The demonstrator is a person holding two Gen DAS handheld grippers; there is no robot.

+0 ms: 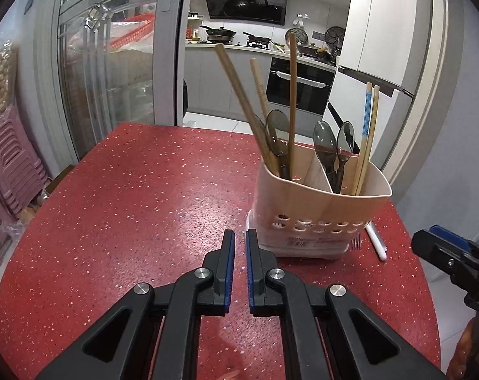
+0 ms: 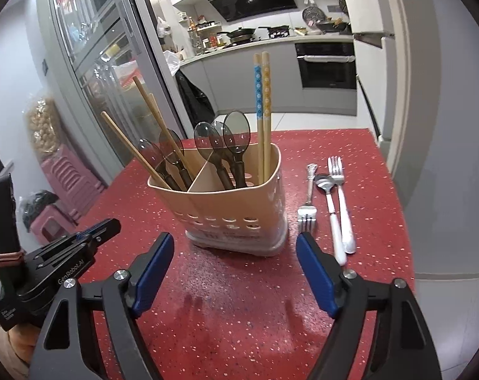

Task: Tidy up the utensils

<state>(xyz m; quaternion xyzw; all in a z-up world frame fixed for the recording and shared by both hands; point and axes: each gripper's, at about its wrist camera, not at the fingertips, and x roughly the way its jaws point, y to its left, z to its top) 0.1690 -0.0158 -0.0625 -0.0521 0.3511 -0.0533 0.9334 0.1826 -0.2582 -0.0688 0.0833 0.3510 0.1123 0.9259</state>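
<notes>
- Utensils still loose on red worktop [image 2: 382, 164]: two forks [image 2: 307, 202] [image 2: 341, 196] and white-handled spoon [image 2: 329, 209], just right of beige holder [image 2: 239, 202], long axes running away from camera.
- Nearer to right gripper [image 2: 234, 258]: ahead and slightly right of its right finger; jaws spread wide, nothing between them.
- Left gripper [image 1: 240, 255] pinched nearly shut, empty, facing holder's near left corner.
- Holder's two compartments: left with plain chopsticks [image 2: 135, 145] and dark spoons [image 2: 169, 155]; right with dark spoons, patterned chopsticks [image 2: 262, 110].

Kitchen with oven [image 1: 298, 85] beyond red table [image 1: 144, 190].
</notes>
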